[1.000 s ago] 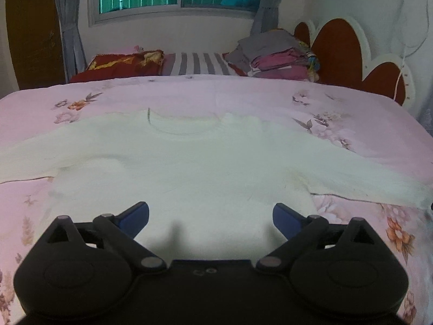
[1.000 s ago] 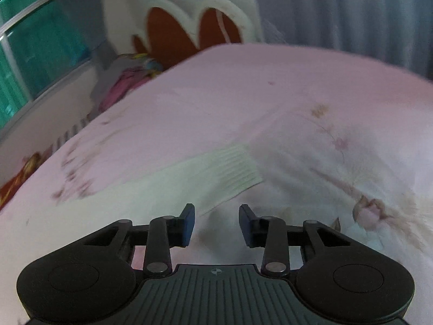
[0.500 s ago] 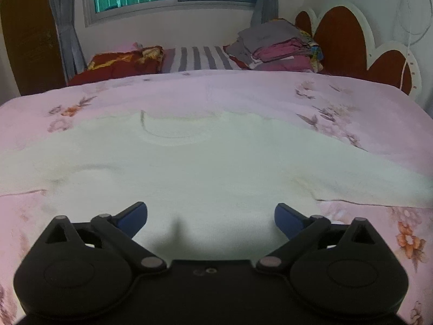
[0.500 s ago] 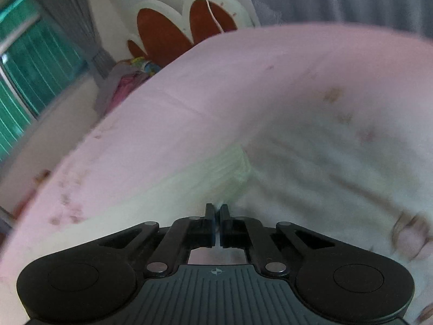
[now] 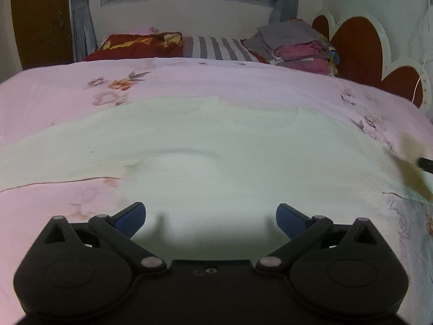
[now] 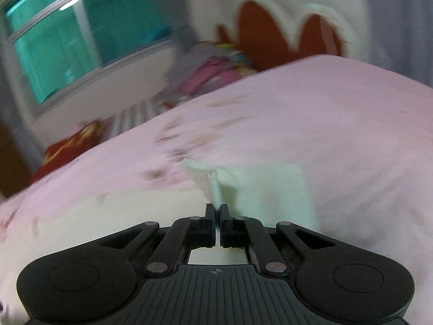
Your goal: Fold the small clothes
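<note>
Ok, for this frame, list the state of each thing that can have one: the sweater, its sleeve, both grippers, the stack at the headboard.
White sweater: spread flat on the pink bedsheet, unfolded.
Sleeve cuff: lifted off the bed, pinched.
Right gripper: shut on the cuff.
Left gripper: open, empty, over the sweater's hem.
Clothes stack: folded, piled by the headboard.

Pink floral bedspread [image 5: 189, 81], striped pillow [image 5: 219, 48], folded clothes stack [image 5: 295, 43] (near the headboard [image 5: 360, 46]).
</note>
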The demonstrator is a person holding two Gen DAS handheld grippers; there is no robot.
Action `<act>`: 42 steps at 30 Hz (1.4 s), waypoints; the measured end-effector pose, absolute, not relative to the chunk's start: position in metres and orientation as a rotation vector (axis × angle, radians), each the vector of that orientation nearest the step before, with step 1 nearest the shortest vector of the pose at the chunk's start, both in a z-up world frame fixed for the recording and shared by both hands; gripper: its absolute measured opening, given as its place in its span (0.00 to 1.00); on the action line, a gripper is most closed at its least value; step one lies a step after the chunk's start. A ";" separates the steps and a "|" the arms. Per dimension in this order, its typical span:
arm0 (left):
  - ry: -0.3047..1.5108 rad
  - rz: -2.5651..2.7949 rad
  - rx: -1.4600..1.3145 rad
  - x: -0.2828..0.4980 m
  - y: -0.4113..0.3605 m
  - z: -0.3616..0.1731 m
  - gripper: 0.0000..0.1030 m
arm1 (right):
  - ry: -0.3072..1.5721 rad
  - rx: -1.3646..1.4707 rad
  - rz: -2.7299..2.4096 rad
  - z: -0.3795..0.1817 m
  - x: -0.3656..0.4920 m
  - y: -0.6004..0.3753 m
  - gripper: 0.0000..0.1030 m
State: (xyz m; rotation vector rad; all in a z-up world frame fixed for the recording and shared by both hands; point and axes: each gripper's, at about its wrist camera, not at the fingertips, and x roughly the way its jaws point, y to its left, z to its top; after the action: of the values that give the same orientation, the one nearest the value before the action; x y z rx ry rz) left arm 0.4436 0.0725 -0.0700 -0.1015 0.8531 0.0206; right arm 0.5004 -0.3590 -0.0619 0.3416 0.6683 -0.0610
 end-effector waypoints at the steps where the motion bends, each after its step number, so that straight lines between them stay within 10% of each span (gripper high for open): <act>1: 0.849 0.016 -0.109 0.442 0.084 -0.070 0.99 | 0.672 0.311 -0.021 -0.060 0.502 -0.331 0.02; 25: 0.833 0.023 -0.227 0.436 0.191 -0.074 0.89 | 0.741 -0.045 0.384 -0.125 0.519 0.002 0.04; 27: 0.829 -0.009 -0.241 0.445 0.179 -0.072 0.88 | 0.733 -0.042 0.391 -0.120 0.515 -0.002 0.53; 29: 0.820 -0.057 -0.262 0.455 0.164 -0.072 0.82 | 0.660 -0.035 0.367 -0.111 0.504 -0.017 0.76; 31: 0.835 -0.112 -0.294 0.470 0.148 -0.077 0.75 | 0.648 -0.013 0.367 -0.103 0.496 -0.038 0.73; 33: 0.857 -0.154 -0.325 0.486 0.133 -0.086 0.67 | 0.667 0.040 0.342 -0.101 0.494 -0.068 0.35; 35: 0.886 -0.174 -0.355 0.502 0.120 -0.098 0.52 | 0.706 0.075 0.296 -0.100 0.492 -0.097 0.24; 42: 0.898 -0.159 -0.477 0.545 0.106 -0.118 0.32 | 0.782 0.190 0.163 -0.114 0.480 -0.189 0.21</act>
State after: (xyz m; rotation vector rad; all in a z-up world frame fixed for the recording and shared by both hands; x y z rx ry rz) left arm 0.5445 0.1060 -0.1182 -0.4767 0.8981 -0.1594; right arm 0.4799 -0.1886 -0.1140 0.1899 0.7817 0.1628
